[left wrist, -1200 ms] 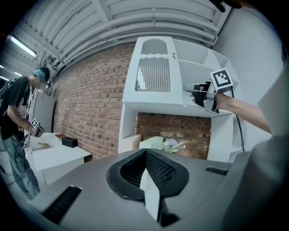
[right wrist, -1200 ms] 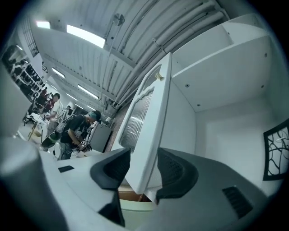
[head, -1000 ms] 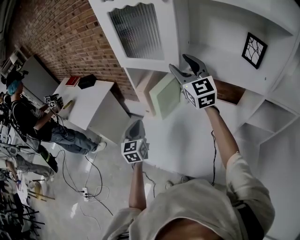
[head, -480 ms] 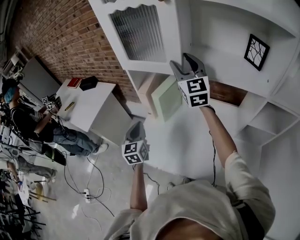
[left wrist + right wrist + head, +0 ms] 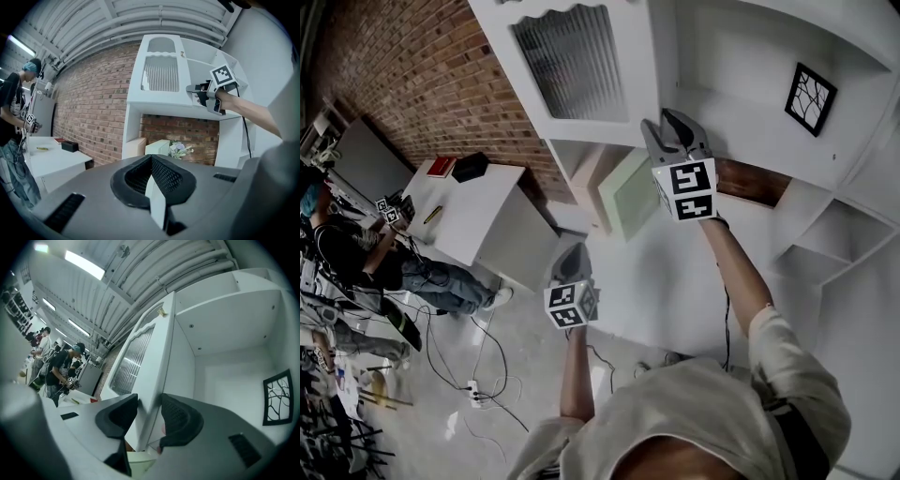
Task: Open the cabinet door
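The white cabinet door [image 5: 581, 66] with its ribbed glass pane hangs at the upper left of the wall unit; it also shows in the right gripper view [image 5: 140, 357] and the left gripper view [image 5: 161, 75]. My right gripper [image 5: 664, 124] is raised to the door's free edge. Its jaws are closing with that edge between them [image 5: 149, 401], and both pads look to touch it. My left gripper [image 5: 570, 251] hangs lower, apart from the cabinet, its jaws together and empty [image 5: 150, 159].
An open white shelf holds a framed picture [image 5: 811, 98] right of the door. Below the door a niche holds a pale green box [image 5: 628, 192]. A white table [image 5: 478, 216] stands at the brick wall; a person [image 5: 347, 244] stands beside it. Cables [image 5: 478, 375] lie on the floor.
The right gripper's jaws, wide a second ago, have narrowed onto the door's edge, and it tipped slightly upward. The left gripper has kept still.
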The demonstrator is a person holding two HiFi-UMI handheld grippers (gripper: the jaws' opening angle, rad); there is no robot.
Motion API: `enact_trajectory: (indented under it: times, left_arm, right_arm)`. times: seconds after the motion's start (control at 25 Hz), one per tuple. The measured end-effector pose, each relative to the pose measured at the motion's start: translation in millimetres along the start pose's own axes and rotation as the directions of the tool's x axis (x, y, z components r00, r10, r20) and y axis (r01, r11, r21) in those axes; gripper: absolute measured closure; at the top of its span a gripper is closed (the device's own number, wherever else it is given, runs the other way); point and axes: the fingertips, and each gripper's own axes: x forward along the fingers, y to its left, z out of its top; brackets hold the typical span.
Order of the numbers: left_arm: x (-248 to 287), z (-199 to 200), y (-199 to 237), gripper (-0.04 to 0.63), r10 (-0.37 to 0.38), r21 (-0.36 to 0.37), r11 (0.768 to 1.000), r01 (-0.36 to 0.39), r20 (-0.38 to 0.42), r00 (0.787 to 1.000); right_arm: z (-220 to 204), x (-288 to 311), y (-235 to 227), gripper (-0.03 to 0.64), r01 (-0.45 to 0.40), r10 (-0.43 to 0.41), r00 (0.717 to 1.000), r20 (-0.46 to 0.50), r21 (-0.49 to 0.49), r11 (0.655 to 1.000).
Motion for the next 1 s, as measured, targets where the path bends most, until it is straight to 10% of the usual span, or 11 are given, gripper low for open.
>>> enact_trajectory:
  times: [1.0]
  left_arm:
    - [-0.3,-0.4,-2.8,0.569,-0.029,0.016,0.999,0.029,-0.022,0.999]
  right_arm:
    - [17.4,-33.8,28.0,0.515,-0.184,0.171,0.981,0.087,0.181,0.966]
